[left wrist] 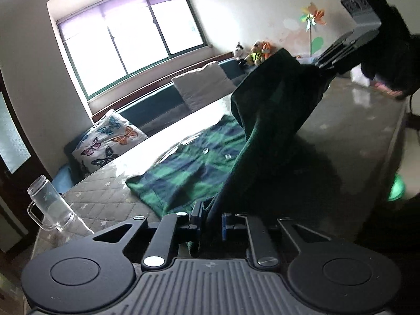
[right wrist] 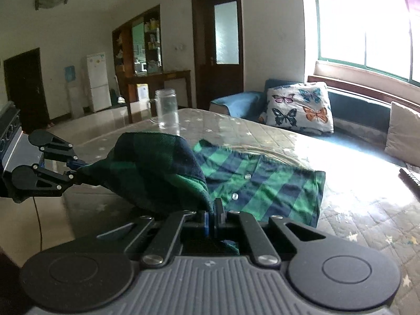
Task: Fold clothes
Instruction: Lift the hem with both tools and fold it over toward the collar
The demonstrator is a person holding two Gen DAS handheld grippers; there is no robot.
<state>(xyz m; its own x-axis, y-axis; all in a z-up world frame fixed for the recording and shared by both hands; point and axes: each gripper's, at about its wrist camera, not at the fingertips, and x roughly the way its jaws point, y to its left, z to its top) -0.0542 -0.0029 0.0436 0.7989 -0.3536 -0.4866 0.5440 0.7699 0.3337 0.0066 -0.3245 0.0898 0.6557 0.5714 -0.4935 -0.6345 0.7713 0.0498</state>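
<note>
You are working in a lived-in home, in a large open living room. A quilted mattress [right wrist: 275,134] with small star marks fills the middle of the room. Beside it, under a wide green-framed window [left wrist: 126,39], runs a low bench sofa [right wrist: 362,110] carrying a butterfly-print pillow [right wrist: 299,107] and a plain cushion [left wrist: 204,84]. Stuffed toys [left wrist: 258,51] sit at the sofa's far end, below a paper pinwheel [left wrist: 312,15] on the wall. Across the tiled floor you can see a white refrigerator [right wrist: 98,81], a wooden display cabinet [right wrist: 139,47], and dark wooden doors [right wrist: 219,42].
</note>
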